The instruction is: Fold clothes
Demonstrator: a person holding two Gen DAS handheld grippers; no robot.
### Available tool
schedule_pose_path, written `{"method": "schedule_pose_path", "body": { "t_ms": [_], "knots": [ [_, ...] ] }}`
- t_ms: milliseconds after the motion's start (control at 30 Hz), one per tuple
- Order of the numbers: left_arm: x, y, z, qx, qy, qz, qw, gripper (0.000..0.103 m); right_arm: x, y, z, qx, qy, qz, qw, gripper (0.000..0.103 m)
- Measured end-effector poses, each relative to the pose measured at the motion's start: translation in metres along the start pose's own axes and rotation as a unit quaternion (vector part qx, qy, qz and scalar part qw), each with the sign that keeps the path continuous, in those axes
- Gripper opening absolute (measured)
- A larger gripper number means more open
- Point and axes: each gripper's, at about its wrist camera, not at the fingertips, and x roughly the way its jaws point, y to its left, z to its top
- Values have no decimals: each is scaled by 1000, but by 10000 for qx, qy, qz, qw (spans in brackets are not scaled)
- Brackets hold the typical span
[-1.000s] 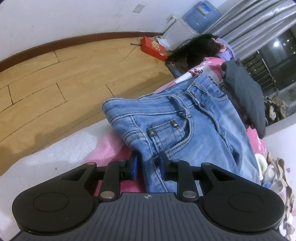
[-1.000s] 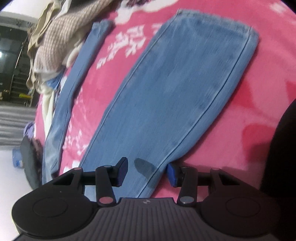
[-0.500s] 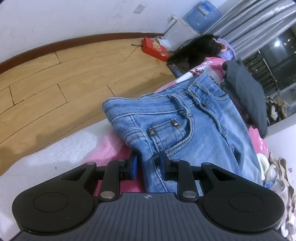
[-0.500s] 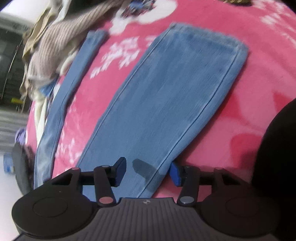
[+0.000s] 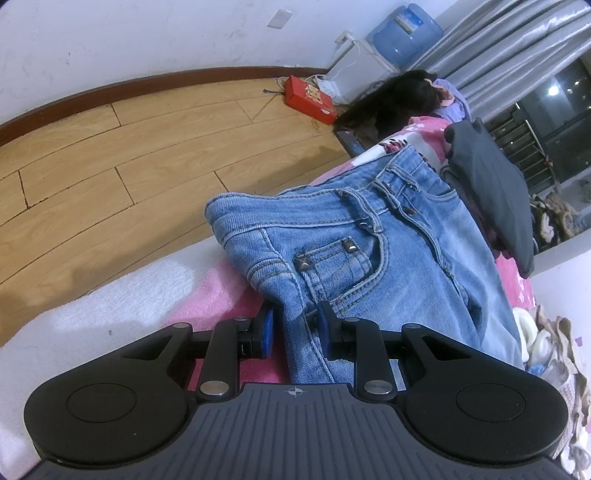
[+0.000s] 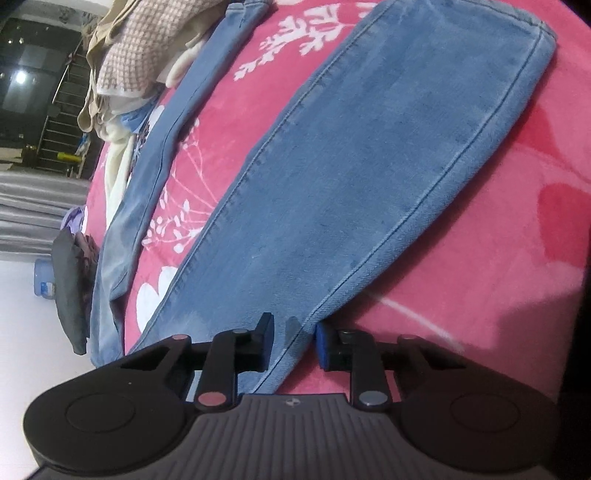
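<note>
Jeans [image 5: 388, 258] lie spread on the pink floral blanket [image 6: 480, 258] covering the bed, waistband by my left gripper [image 5: 293, 326], one leg [image 6: 369, 166] stretching ahead of my right gripper [image 6: 294, 341]. My left jaws straddle the denim's side edge below the pocket, not quite closed. My right jaws stand apart around the leg's seam edge. A dark grey garment [image 5: 487, 184] lies beside the waistband.

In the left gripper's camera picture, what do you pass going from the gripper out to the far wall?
Left gripper → jeans → wooden floor → red box → water bottle against the wall.
</note>
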Motion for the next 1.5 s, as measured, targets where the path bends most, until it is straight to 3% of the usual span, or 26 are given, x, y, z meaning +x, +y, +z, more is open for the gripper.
{"method": "schedule_pose_path", "body": {
  "t_ms": [800,1000,1133,1367,1500],
  "knots": [
    [1,-1,-2,27,-59,34,10000,23,13,-1,0,-32,103,43,9999,24],
    [0,-9,-4,177,-214,166,9995,21,10,-3,-2,-67,7,11,10000,8],
    [-5,-19,-7,409,-384,263,9981,11,4,2,-5,-236,-171,74,9995,4],
    [-21,-37,-6,422,-673,393,9961,6,-17,31,-6,-865,-751,247,9931,4],
    [-31,-53,-5,438,-876,302,9947,6,-36,59,2,-1416,-1246,554,9805,4]
  ]
}}
